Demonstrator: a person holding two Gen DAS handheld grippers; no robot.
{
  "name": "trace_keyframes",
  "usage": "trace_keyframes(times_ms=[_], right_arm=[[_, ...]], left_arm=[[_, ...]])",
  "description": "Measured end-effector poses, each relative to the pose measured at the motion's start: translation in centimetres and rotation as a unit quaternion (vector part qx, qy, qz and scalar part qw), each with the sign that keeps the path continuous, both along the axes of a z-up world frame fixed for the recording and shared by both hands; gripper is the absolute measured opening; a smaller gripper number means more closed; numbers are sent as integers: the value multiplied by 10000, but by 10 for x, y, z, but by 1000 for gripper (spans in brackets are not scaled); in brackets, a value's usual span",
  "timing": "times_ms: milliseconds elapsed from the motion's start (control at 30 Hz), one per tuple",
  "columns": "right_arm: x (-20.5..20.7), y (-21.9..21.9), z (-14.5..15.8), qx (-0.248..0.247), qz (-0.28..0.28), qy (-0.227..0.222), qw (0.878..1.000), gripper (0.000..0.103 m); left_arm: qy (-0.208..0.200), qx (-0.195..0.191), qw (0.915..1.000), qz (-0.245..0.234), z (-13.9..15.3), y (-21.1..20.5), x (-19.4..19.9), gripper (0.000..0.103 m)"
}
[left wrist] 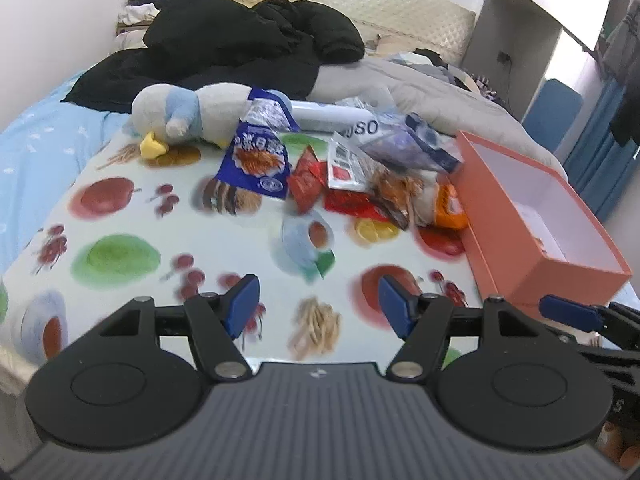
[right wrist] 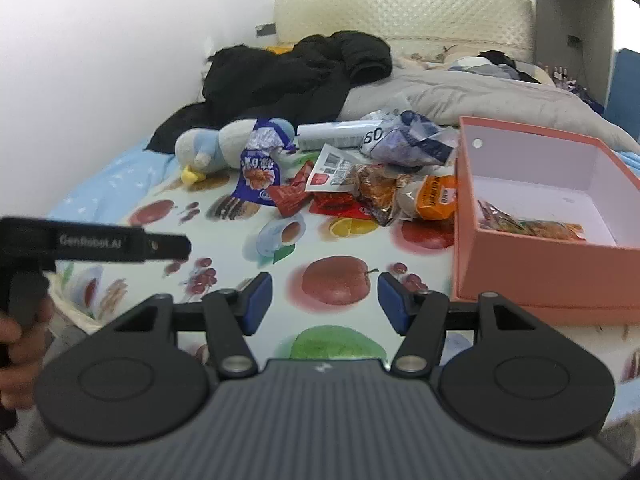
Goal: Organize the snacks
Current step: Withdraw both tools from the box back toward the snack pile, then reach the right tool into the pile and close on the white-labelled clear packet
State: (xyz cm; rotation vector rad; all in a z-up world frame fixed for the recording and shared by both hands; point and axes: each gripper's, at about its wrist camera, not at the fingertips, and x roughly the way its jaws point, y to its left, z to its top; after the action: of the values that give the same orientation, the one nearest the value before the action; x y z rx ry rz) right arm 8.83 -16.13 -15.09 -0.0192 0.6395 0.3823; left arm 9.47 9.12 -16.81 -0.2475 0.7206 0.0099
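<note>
A heap of snack packets lies on the fruit-print cloth (left wrist: 224,248): a blue bag (left wrist: 256,160) (right wrist: 258,176), red packets (left wrist: 306,184) (right wrist: 289,196), a brown packet (right wrist: 376,192) and an orange one (left wrist: 451,206) (right wrist: 436,196). To the right stands an orange box (left wrist: 560,268) (right wrist: 532,276) with one snack packet (right wrist: 528,226) inside. My left gripper (left wrist: 318,306) hangs open above the cloth, short of the heap, nothing between its blue pads. My right gripper (right wrist: 325,300) is open too, empty, left of the box's near corner.
A plush penguin (left wrist: 188,116) (right wrist: 208,152) lies behind the heap, with a white tube (left wrist: 332,116) and a crumpled plastic bag (right wrist: 408,138) beside it. Black clothes (left wrist: 248,48) and a grey duvet (right wrist: 480,96) cover the far bed. A hand (right wrist: 16,344) holds the left gripper's handle.
</note>
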Motion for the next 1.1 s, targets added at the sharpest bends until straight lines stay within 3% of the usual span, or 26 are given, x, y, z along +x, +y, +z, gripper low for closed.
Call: trace_keyframes(times_ms=[367,733,1100], right_arm=[[67,25,-21,-405,69,-34,9992,59],[145,47,-58,-714,71,86,9974,52],[216,63,-89,-943,-39,-5,9955,49]], left_arm=[[252,-235,9994,-43,-39,10,69,71],[505,-278,9983,-18,-79,27,149,70],[390,-430,9983,-52,-104,29,215,65]])
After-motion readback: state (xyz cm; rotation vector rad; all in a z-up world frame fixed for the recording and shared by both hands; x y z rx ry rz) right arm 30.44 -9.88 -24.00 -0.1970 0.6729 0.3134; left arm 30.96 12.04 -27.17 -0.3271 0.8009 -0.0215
